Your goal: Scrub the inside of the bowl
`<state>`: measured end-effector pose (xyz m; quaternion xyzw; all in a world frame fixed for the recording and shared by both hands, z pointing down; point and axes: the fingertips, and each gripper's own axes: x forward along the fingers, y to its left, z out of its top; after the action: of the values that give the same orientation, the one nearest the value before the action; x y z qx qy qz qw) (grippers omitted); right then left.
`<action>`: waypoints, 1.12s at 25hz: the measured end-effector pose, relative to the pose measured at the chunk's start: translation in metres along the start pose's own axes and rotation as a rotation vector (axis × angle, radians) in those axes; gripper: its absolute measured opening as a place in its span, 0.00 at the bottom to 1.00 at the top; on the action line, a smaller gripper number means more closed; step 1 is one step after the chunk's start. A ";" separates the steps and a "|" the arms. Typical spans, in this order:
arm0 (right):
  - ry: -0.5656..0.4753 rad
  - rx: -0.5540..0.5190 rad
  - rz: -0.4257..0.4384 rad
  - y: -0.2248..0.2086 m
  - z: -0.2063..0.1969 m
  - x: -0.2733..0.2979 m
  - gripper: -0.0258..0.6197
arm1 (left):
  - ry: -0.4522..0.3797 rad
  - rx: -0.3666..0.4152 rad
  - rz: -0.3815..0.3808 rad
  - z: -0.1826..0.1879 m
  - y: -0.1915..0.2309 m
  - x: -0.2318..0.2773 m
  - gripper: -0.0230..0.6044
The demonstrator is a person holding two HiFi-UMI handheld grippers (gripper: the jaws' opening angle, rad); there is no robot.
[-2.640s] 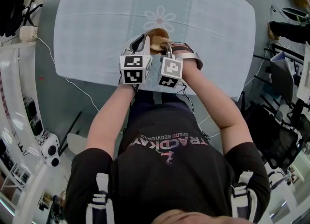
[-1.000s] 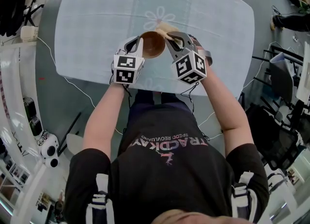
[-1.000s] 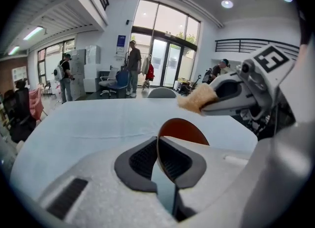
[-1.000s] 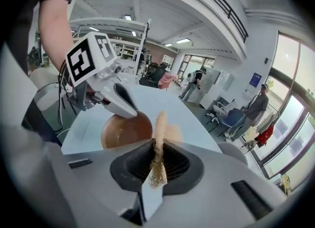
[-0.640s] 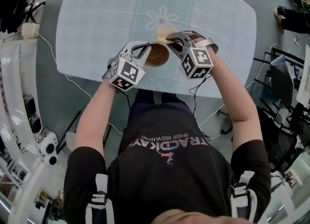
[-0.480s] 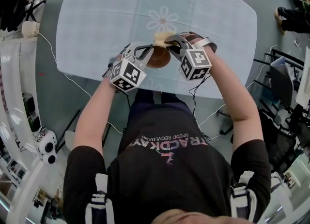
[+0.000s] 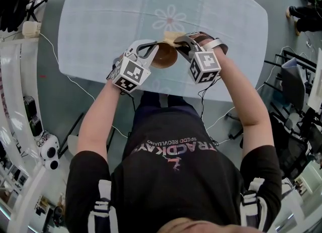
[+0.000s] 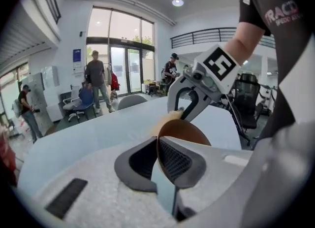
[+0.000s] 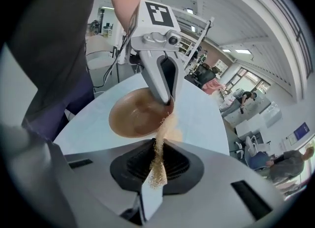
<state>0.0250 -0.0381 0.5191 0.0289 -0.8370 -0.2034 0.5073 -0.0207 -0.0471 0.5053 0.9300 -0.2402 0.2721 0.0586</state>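
Note:
A brown bowl [image 7: 164, 56] hangs tilted above the near part of the table. My left gripper [image 7: 152, 52] is shut on its rim, and the left gripper view shows the thin rim [image 8: 158, 143] pinched between the pads. My right gripper [image 7: 177, 41] is shut on a tan fibrous scrub pad [image 9: 158, 160]. That pad reaches the bowl's far rim [image 9: 170, 116], beside the left gripper's fingertips [image 9: 167, 96]. The right gripper view looks into the brown inside of the bowl [image 9: 135, 114]. In the head view the pad [image 7: 170, 36] shows just beyond the bowl.
The table [image 7: 100, 15] carries a pale blue cloth with a flower print [image 7: 169, 18]. Its near edge runs just under my hands. Cables and equipment lie on the floor at the left [image 7: 48, 151]. People [image 8: 96, 81] and chairs stand far behind the table.
Over the last second the left gripper rolled and tipped the bowl toward the right gripper. The right gripper brought the pad up to the rim. Since half a second ago, little has moved.

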 end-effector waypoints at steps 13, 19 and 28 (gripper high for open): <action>-0.008 0.342 -0.079 -0.002 -0.011 -0.002 0.09 | -0.147 -0.717 0.261 -0.009 0.056 -0.012 0.08; -0.031 0.437 -0.058 0.012 0.000 0.009 0.09 | -0.207 -0.952 0.414 -0.025 0.073 -0.020 0.08; -0.118 0.524 -0.027 0.024 0.044 0.025 0.09 | -0.243 -1.009 0.455 -0.017 0.075 -0.019 0.08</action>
<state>-0.0213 -0.0086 0.5316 0.1585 -0.8888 0.0119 0.4298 -0.0786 -0.1008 0.5085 0.7363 -0.5397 0.0207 0.4075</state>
